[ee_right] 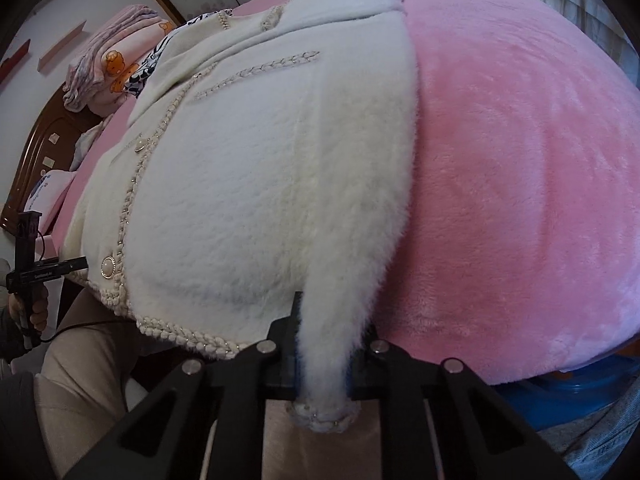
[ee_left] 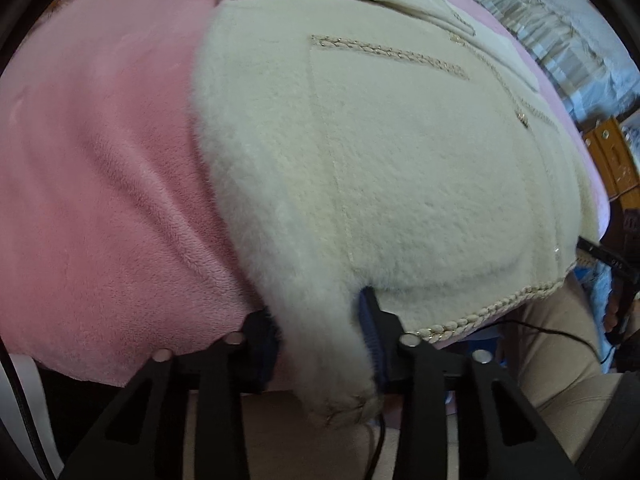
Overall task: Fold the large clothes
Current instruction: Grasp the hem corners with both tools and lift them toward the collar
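A cream fluffy jacket (ee_left: pixel 400 168) with braided trim and pearl buttons lies spread on a pink blanket (ee_left: pixel 100 184). It also shows in the right wrist view (ee_right: pixel 260 184). My left gripper (ee_left: pixel 320 340) is shut on the jacket's left sleeve cuff (ee_left: pixel 340 392) at the near bed edge. My right gripper (ee_right: pixel 324 344) is shut on the right sleeve cuff (ee_right: pixel 324 400), which hangs over the near edge. The left gripper also shows at the far left of the right wrist view (ee_right: pixel 36 272).
The pink blanket (ee_right: pixel 520 184) covers the whole bed. Folded bedding and pillows (ee_right: pixel 108 64) lie by the wooden headboard (ee_right: pixel 36 148). The person's beige trousers (ee_left: pixel 560 360) stand at the bed edge. A blue tub (ee_right: pixel 580 396) sits below the bed.
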Demonstrator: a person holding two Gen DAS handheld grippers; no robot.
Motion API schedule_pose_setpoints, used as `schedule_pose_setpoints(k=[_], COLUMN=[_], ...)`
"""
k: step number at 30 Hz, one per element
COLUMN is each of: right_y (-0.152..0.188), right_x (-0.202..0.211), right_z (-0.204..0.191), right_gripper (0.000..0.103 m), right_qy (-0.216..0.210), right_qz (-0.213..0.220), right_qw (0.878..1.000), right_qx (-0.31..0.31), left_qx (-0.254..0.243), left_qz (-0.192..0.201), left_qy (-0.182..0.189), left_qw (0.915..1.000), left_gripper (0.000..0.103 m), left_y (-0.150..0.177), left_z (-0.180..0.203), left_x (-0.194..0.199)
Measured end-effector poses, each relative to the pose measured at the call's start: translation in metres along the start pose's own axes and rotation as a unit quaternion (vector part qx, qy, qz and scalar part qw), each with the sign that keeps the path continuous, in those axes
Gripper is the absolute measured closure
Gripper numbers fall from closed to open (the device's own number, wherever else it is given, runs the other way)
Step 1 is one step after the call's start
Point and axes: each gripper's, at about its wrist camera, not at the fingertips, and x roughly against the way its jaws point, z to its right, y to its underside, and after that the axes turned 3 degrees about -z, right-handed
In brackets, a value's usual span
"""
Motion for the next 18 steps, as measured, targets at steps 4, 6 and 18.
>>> schedule_pose_setpoints(k=[4, 6, 18], right_y=[0.000, 0.000, -0.022], right_x=[0.006, 0.011, 0.078], right_z=[0.007, 0.007, -0.017], right_gripper=[0.094, 0.094, 0.095], right_qy=[-0.026, -0.045, -0.161], right_qz=[-0.001, 0.002, 0.073], right_qw=[0.999, 0.999, 0.984], right_qx=[-0.018, -0.025, -0.024], left_qx=[0.032, 0.043, 0.063], left_qz=[-0.001, 0.002, 0.106], left_qy=[0.036, 0.049, 0.174], left_qw=[0.9988, 0.9979, 0.9771], left_gripper=[0.088, 0.091, 0.097], left_y=[-0.005, -0.006, -0.015], left_z=[-0.020, -0.020, 0.012], left_x=[0.011, 0.017, 0.097])
